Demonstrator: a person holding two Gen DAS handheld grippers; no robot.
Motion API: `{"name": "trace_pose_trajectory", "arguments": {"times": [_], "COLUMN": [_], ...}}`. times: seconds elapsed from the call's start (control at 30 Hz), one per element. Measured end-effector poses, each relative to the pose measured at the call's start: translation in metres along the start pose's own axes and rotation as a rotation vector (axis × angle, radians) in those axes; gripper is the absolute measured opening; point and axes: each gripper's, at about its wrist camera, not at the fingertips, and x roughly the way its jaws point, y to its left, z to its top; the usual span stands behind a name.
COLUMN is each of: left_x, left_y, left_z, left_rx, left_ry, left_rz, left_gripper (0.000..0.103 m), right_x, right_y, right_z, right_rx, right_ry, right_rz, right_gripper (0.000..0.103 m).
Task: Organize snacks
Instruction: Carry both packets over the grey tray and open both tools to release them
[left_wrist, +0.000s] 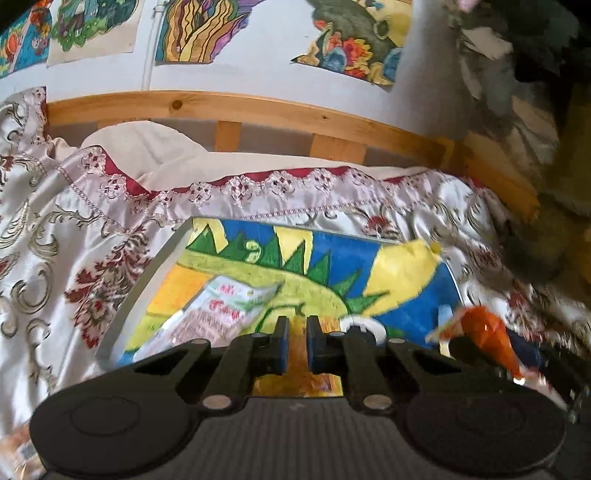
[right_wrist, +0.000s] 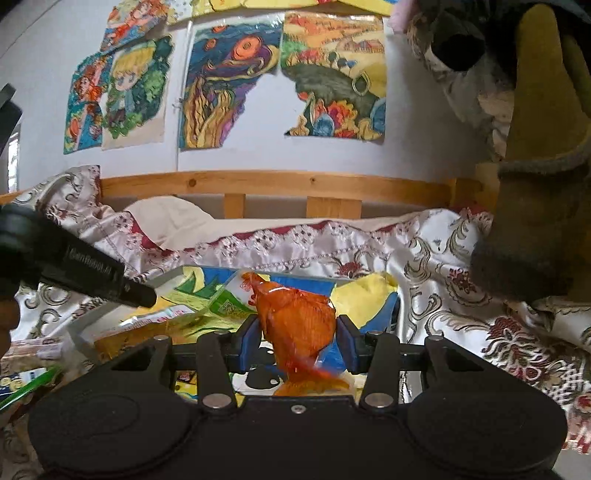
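Orange snack bag (right_wrist: 297, 325) between right fingers (right_wrist: 251, 341), white packet (left_wrist: 218, 314) perhaps behind

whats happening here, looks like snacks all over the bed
A person with a handheld gripper in each hand is sorting snack packets on a bed. The right gripper is clamped on an orange packet and holds it above a painted board lying on the patterned bedspread. The left gripper is shut, with nothing visibly gripped between its pads. A white and green packet lies on the board just ahead of it.
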Motion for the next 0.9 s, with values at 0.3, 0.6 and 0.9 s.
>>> {"name": "trace_pose_trajectory", "arguments": {"times": [0.3,0.6,0.9], "left_x": [0.033,0.013,-0.055], "left_y": [0.012,0.005,-0.004], "left_z": [-0.001,-0.015,-0.016], "left_rx": [-0.02,0.041,0.1], "left_ry": [0.043,-0.011,-0.183], "left_rz": [0.021,0.034,0.059], "left_gripper": [0.01,0.056,0.101], "right_x": [0.035,0.027,-0.034], "right_y": [0.001,-0.002,-0.001], "right_z": [-0.013,-0.006,0.021], "right_rx": [0.01,0.044,0.094], "right_ry": [0.116,0.1,0.04], "right_rz": [-0.016,-0.068,-0.095], "right_gripper": [0.046,0.084,0.099]}}
